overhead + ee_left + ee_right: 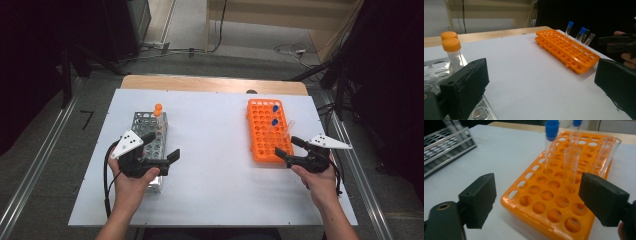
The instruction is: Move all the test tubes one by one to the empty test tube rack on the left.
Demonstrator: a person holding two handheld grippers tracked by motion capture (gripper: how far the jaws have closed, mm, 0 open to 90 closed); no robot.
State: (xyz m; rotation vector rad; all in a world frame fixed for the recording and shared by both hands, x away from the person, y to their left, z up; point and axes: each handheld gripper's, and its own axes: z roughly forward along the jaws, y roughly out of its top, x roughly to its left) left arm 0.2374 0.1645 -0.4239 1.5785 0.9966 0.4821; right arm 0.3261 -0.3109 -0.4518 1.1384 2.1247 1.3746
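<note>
While tubes wait upright: orange rack at 2 o'clock keeps the uncapped tube reachable.
Right gripper: jaws apart, straddling that tube, untouched.
Left gripper: wide, empty, beside metal rack at 9 o'clock.

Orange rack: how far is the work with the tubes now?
Done: the orange rack holds two blue-capped tubes and two uncapped tubes. In hand: nothing; the right gripper is open before one uncapped tube, the left gripper open over the metal rack. What remains is unclear.
</note>
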